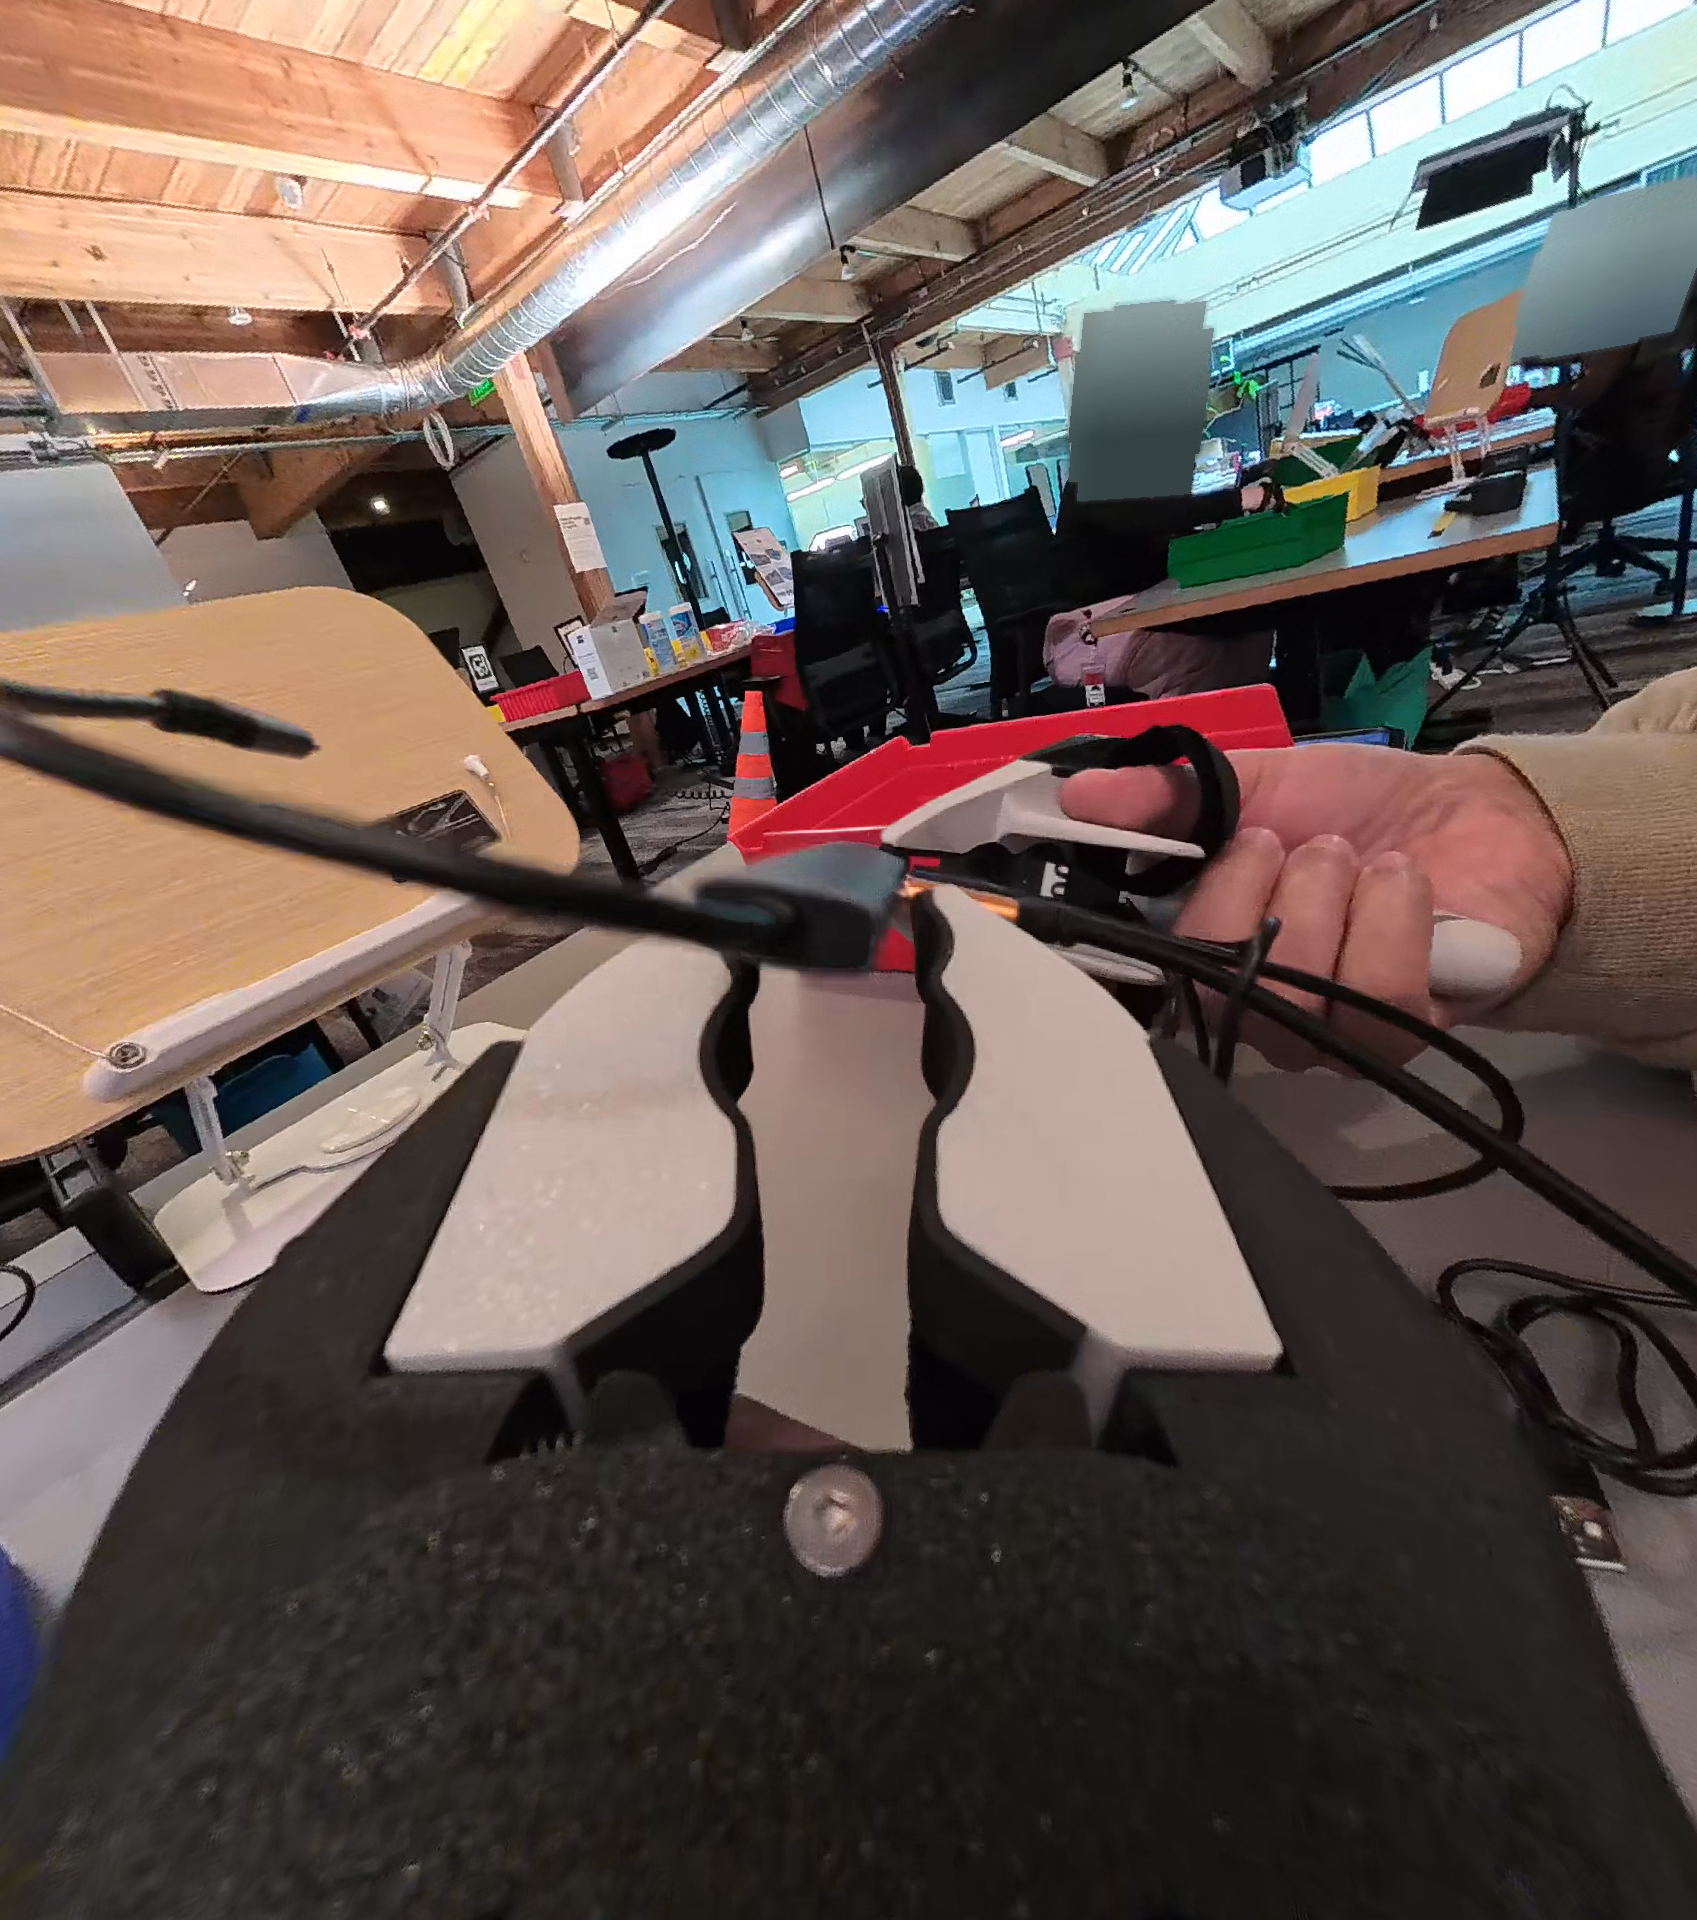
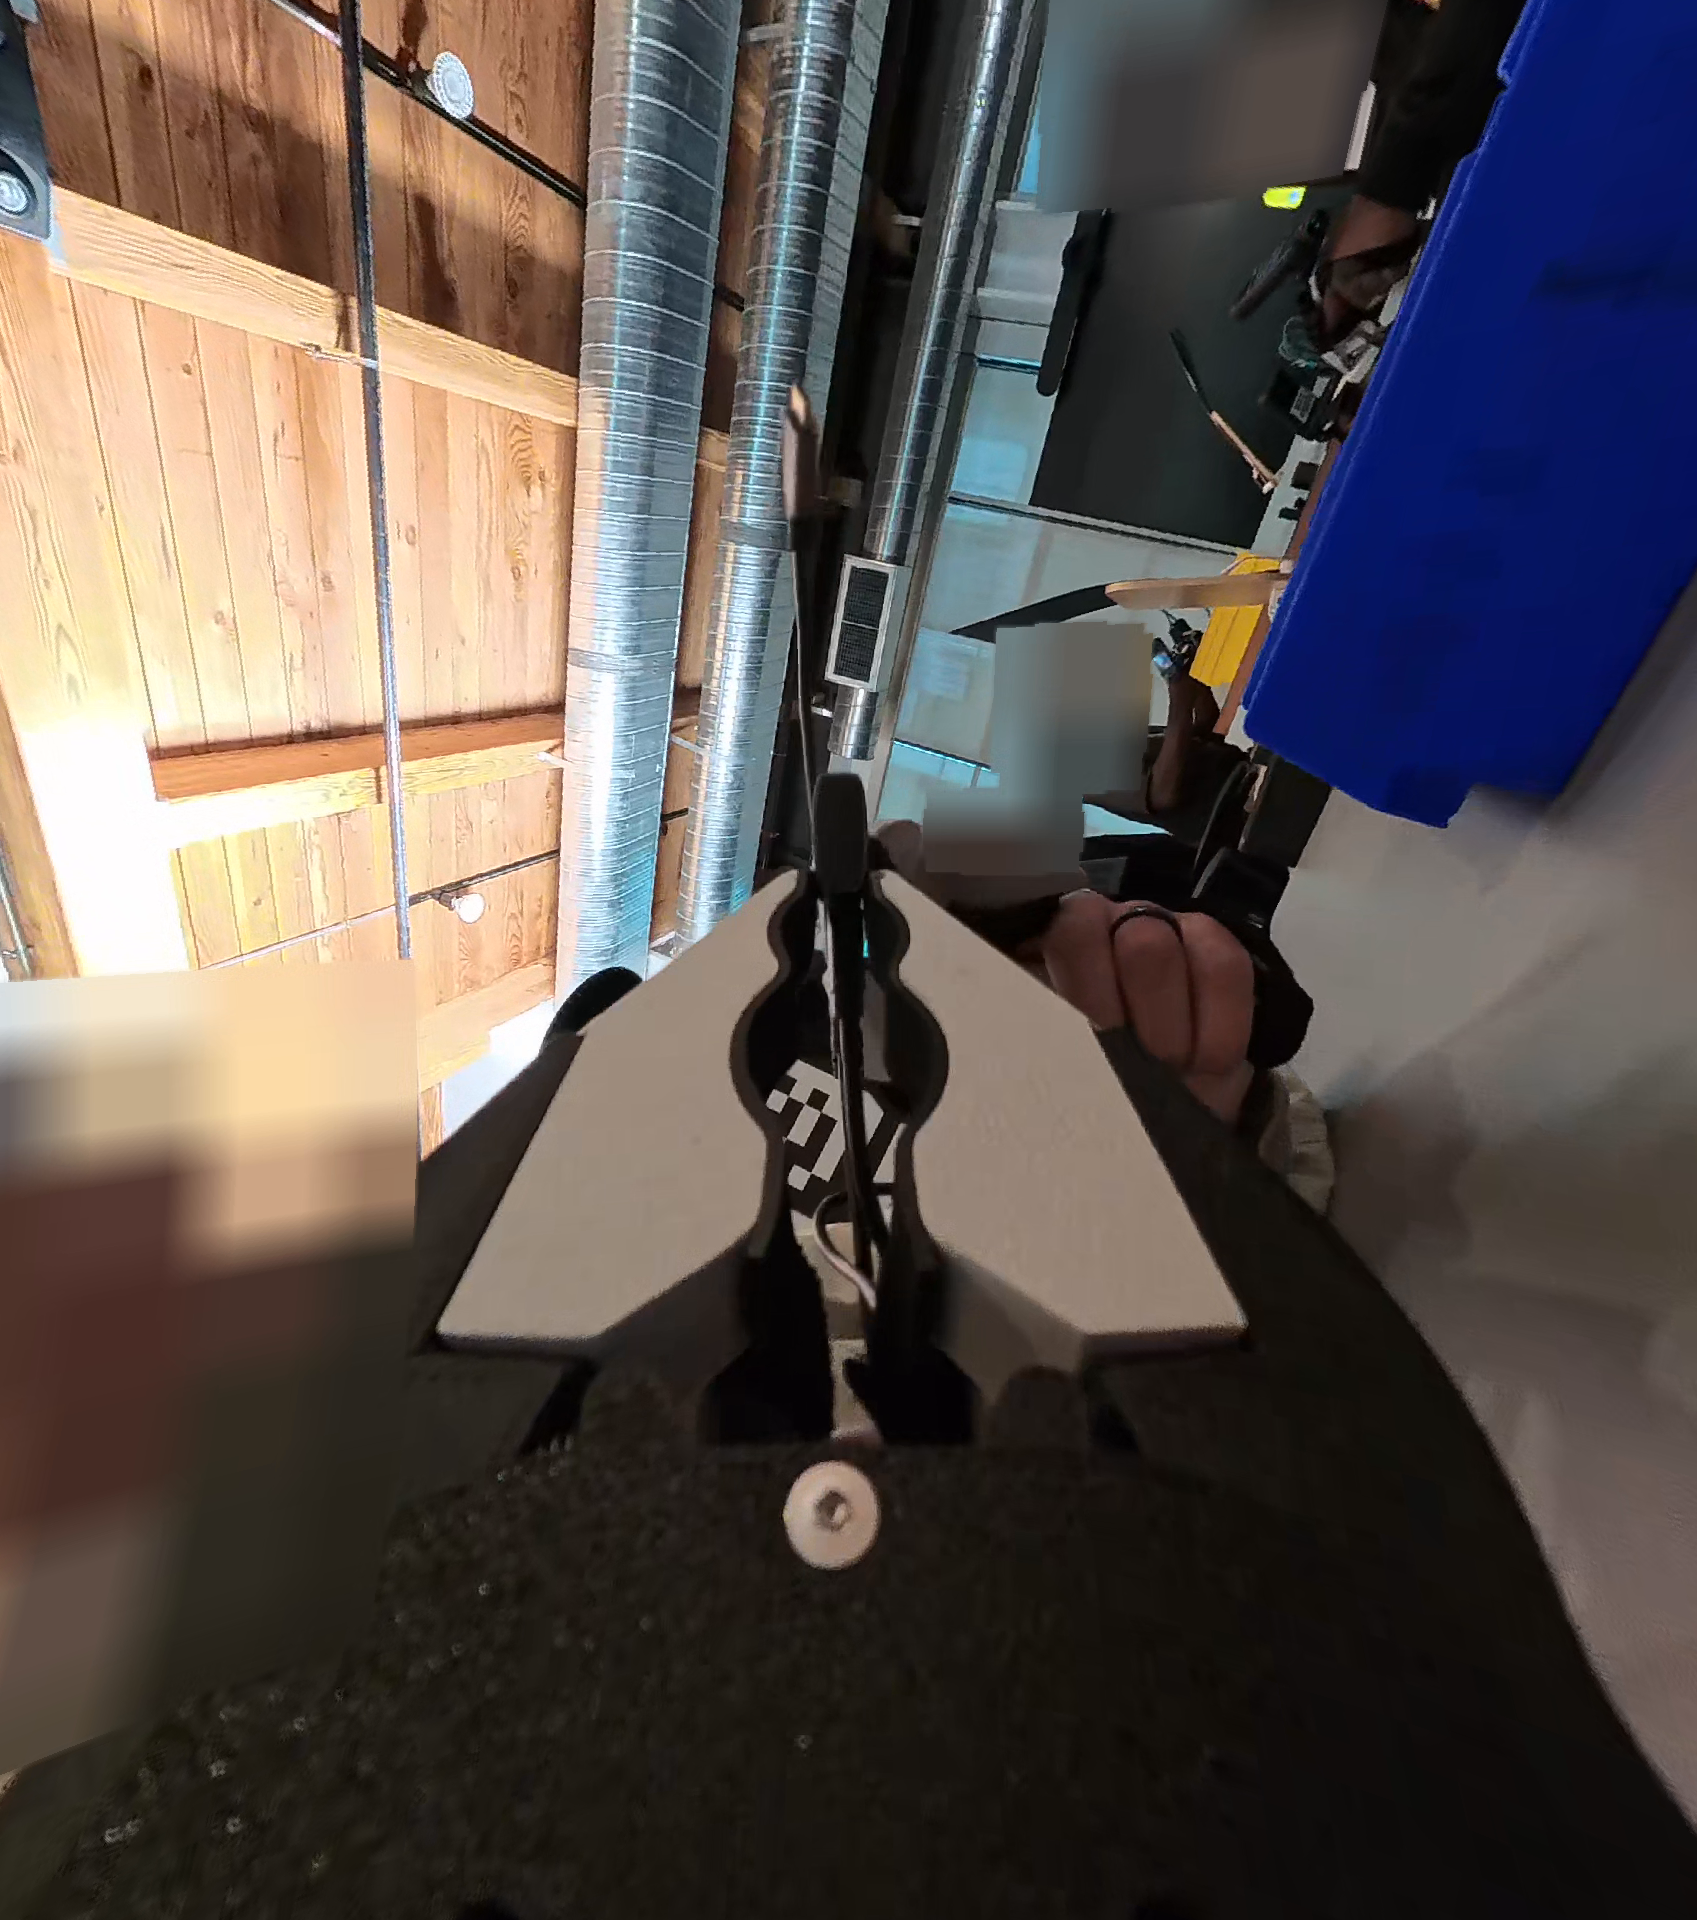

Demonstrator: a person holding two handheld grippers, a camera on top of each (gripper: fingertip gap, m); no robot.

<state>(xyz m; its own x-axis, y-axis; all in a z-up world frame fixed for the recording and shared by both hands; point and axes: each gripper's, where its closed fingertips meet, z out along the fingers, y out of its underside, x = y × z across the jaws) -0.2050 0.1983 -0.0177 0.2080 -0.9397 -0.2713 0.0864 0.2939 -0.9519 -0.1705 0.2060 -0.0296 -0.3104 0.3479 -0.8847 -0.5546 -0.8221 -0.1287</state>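
While both grippers meet in the air above a grey table, a black cable runs between them.

As seen from the left wrist view, the left gripper (image 1: 828, 961) stands spread, its white fingers (image 1: 615, 1132) apart, a grey adapter block (image 1: 828, 906) lying across their tips with the black cable (image 1: 231, 800) leaving it toward the upper left. A hand (image 1: 1363, 883) in a tan sleeve (image 1: 1675, 862) holds the right gripper (image 2: 839, 894), whose fingers are pressed together, pinching the cable's plug end (image 2: 839, 831). A red bin (image 1: 989, 774) sits behind near the table's far edge, a tilted wooden board (image 1: 127, 831) at its left side, and loose cable coils (image 1: 1592, 1382) near the right edge.
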